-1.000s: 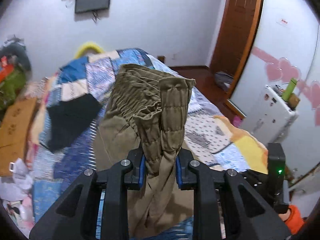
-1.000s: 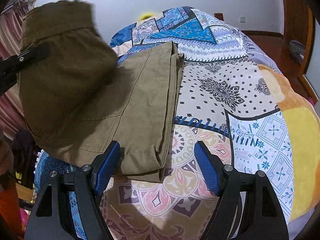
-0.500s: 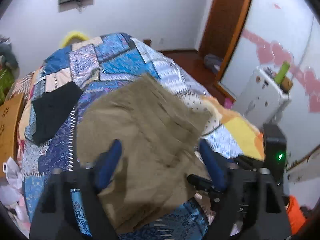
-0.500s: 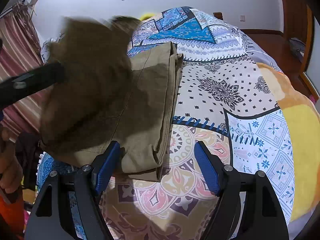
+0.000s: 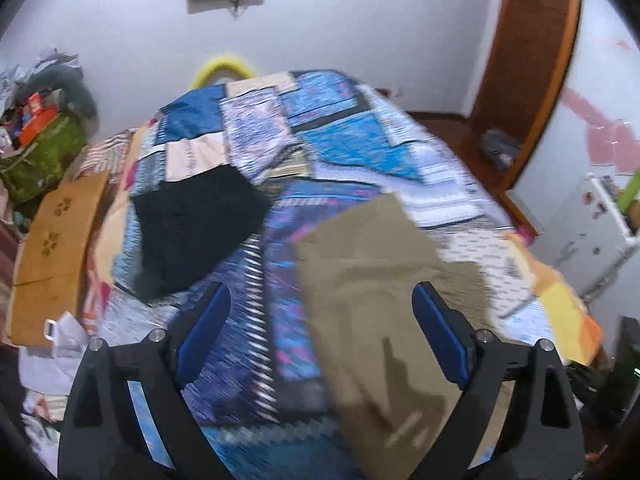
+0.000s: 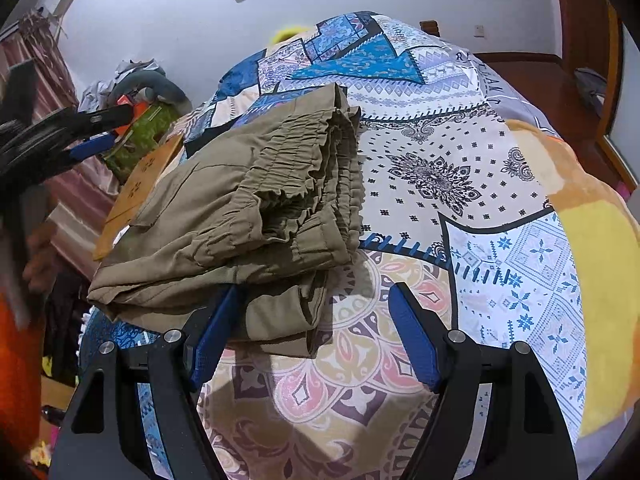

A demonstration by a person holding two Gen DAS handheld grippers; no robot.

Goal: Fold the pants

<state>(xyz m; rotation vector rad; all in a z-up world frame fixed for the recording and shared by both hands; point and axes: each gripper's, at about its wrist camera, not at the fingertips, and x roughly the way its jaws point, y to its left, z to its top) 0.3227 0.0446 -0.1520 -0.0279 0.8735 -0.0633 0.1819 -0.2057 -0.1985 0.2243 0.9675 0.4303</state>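
Note:
The olive-brown pants (image 6: 248, 216) lie folded in a stack on the patterned bedspread (image 6: 460, 184), elastic waistband on top. They also show in the blurred left wrist view (image 5: 380, 280). My left gripper (image 5: 320, 320) is open and empty, above the bed to the left of the pants; it also shows at the left edge of the right wrist view (image 6: 80, 136). My right gripper (image 6: 312, 320) is open and empty at the near edge of the stack, its left finger (image 6: 216, 328) next to the cloth.
A black garment (image 5: 192, 228) lies on the bed left of the pants. A cardboard piece (image 5: 52, 248) and a clothes pile (image 5: 40, 128) sit at the left. A white cabinet (image 5: 588, 236) and a wooden door (image 5: 528, 60) stand at the right.
My left gripper opened and let go of the pants' waistband end, which dropped onto the stack. The left gripper then swung away to the left. The right gripper stayed still.

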